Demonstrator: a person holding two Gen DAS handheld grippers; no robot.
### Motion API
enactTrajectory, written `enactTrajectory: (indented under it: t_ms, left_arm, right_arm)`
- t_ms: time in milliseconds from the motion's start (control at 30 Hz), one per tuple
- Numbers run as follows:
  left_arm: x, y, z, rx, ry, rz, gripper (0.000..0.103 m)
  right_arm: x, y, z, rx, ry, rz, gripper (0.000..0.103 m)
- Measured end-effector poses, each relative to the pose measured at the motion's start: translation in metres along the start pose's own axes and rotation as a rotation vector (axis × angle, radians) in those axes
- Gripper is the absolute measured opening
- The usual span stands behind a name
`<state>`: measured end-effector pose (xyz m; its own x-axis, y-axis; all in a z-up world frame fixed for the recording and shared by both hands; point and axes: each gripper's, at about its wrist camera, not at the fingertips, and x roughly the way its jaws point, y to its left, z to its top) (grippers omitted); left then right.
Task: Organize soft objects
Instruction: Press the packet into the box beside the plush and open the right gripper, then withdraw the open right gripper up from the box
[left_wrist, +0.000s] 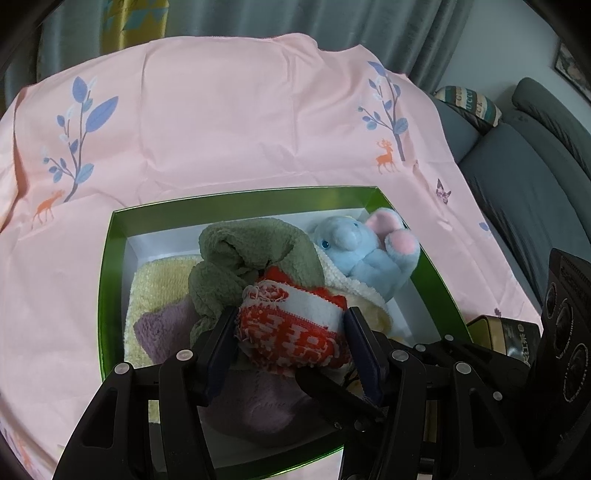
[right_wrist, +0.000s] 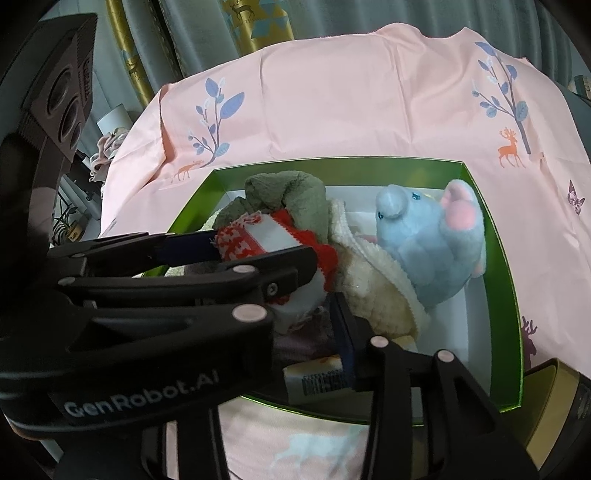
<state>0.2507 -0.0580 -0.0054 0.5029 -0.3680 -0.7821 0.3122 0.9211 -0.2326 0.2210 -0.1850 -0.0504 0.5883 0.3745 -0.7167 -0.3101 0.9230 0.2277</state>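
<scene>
While clamped in the left hand-held gripper (left_wrist: 291, 332), a bunched red-and-white knit cloth (left_wrist: 291, 328), edges frayed.

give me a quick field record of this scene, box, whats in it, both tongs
surface: pink tablecloth with tree and deer prints
container: green box, white inside, open top
contents: blue plush elephant, olive green towel, cream fleece, yellow cloth, purple cloth
left tongs: closed on the red and white knit piece, over the box
right tongs: fingers either side of the same knit piece, grip unclear
left outside box: no soft items visible
</scene>
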Motion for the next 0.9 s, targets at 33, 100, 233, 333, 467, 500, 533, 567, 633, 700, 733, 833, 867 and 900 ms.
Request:
enactTrajectory:
  t_ms: [33, 100, 233, 333, 467, 500, 533, 567, 633, 700, 733, 833, 867, 900]
  left_arm:
    - [0.000, 0.000, 0.000, -0.002, 0.001, -0.001, 0.059]
    - [0.000, 0.000, 0.000, -0.003, 0.000, 0.000, 0.059]
    - [-0.003, -0.001, -0.001, -0.005, 0.000, 0.016, 0.066]
    - [-0.008, -0.004, -0.002, 0.016, -0.008, 0.057, 0.075]
    - [-0.014, -0.003, -0.004, 0.024, -0.009, 0.086, 0.077]
    - [-0.016, -0.003, -0.004, 0.020, -0.009, 0.090, 0.077]
    - [-0.018, -0.002, -0.004, 0.017, -0.010, 0.097, 0.078]
    - [-0.021, -0.001, -0.005, 0.014, -0.013, 0.110, 0.080]
    - [-0.027, 0.001, -0.006, 0.011, -0.020, 0.138, 0.087]
    - [-0.033, 0.004, -0.006, 0.007, -0.024, 0.148, 0.087]
    - [-0.036, 0.006, -0.007, 0.002, -0.026, 0.153, 0.087]
    - [-0.046, 0.011, -0.011, -0.011, -0.027, 0.172, 0.087]
    - [-0.051, 0.013, -0.013, -0.016, -0.030, 0.182, 0.087]
    - [-0.052, 0.013, -0.014, -0.018, -0.031, 0.188, 0.087]
  right_arm:
    - [0.000, 0.000, 0.000, 0.001, 0.001, -0.002, 0.044]
    - [0.000, -0.001, 0.000, 0.003, 0.002, -0.008, 0.048]
    - [-0.001, -0.001, 0.000, 0.003, -0.001, -0.016, 0.055]
    - [-0.005, -0.002, -0.001, 0.012, -0.012, -0.026, 0.064]
    - [-0.012, -0.001, -0.001, 0.010, -0.026, -0.036, 0.069]
    - [-0.014, 0.000, -0.001, 0.007, -0.030, -0.042, 0.070]
    - [-0.016, 0.001, -0.001, 0.004, -0.035, -0.046, 0.071]
    - [-0.018, 0.002, 0.000, 0.001, -0.040, -0.051, 0.072]
    - [-0.024, 0.004, 0.000, -0.005, -0.053, -0.068, 0.076]
    - [-0.029, 0.004, -0.001, -0.010, -0.063, -0.084, 0.078]
    - [-0.031, 0.004, -0.002, -0.011, -0.066, -0.091, 0.079]
    - [-0.038, 0.002, -0.003, 0.001, -0.074, -0.100, 0.084]
    - [-0.041, 0.001, -0.003, 0.005, -0.078, -0.102, 0.085]
    - [-0.044, 0.001, -0.004, 0.006, -0.082, -0.105, 0.086]
